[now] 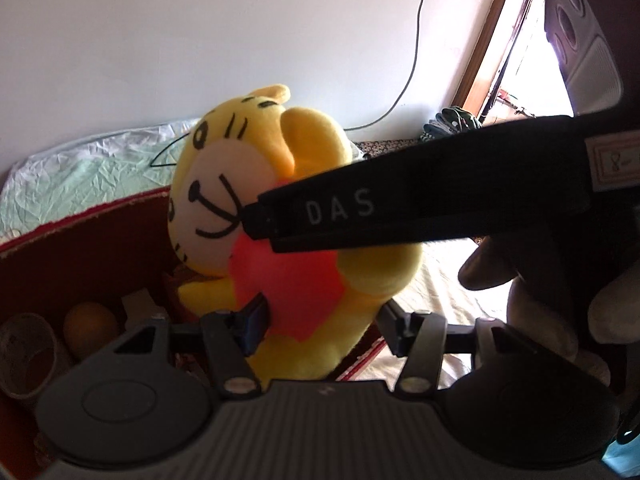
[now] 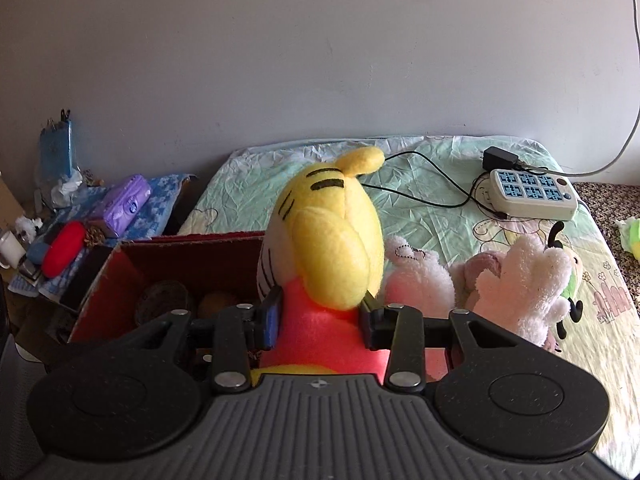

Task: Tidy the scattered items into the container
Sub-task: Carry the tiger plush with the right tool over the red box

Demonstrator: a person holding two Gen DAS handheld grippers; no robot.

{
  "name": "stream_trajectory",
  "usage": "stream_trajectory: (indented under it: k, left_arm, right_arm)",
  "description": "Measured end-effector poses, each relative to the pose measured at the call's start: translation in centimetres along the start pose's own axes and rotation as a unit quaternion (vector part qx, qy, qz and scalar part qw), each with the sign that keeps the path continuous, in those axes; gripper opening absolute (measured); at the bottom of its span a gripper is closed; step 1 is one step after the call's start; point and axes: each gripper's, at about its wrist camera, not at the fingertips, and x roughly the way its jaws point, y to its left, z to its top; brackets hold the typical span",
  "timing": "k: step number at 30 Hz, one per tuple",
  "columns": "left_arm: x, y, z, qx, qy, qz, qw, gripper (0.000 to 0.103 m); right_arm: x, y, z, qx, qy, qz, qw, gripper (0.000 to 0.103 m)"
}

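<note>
A yellow tiger plush (image 2: 336, 248) in a red shirt is held up by both grippers, above the near right corner of the red box (image 2: 180, 256). In the right wrist view my right gripper (image 2: 322, 318) is shut on the plush at its red shirt, seen from behind the head. In the left wrist view the plush (image 1: 248, 168) faces left, and my left gripper (image 1: 326, 326) is shut on its lower body. One black finger (image 1: 340, 212) of the right gripper crosses from the right and presses into the toy's chest. The box (image 1: 80, 240) lies below on the left.
Inside the box are a clear cup (image 1: 24, 352) and an orange ball (image 1: 90, 326). On the bed lie pink and white plush toys (image 2: 520, 284), a bee plush (image 2: 572, 276) and a power strip (image 2: 532, 194) with cables. A cluttered side table (image 2: 80, 232) stands left of the box.
</note>
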Motion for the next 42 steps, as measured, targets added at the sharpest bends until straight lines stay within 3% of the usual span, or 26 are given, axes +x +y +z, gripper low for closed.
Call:
stream_trajectory:
  k: [15,23,33,40,42]
  left_arm:
    - [1.7,2.9,-1.6,-0.067,0.057,-0.026,0.9957,0.056]
    - [3.0,4.0,-1.2,-0.087,0.074,-0.035,0.9928,0.058]
    - [2.4,4.0,-1.1,-0.085,0.068,-0.031,0.9935,0.059]
    - [0.6,3.9,-1.3,-0.092,0.049,-0.035,0.9940,0.060]
    - [0.3,3.8,-1.4,-0.090,0.044,-0.037,0.9943,0.060]
  right_arm:
    - [5.1,3.1,-0.8,-0.095,0.083,-0.068,0.990,0.041]
    - [6.3,2.5,-1.1,-0.086,0.097,-0.076,0.989,0.042]
    - [4.8,1.4,-0.9,-0.033,0.079,-0.052,0.995,0.057]
    - [1.2,-0.7,0.0,0.054,0.017,0.002,0.998,0.057]
    - [0.8,-1.2,0.0,0.071,0.007,0.011,0.997,0.048]
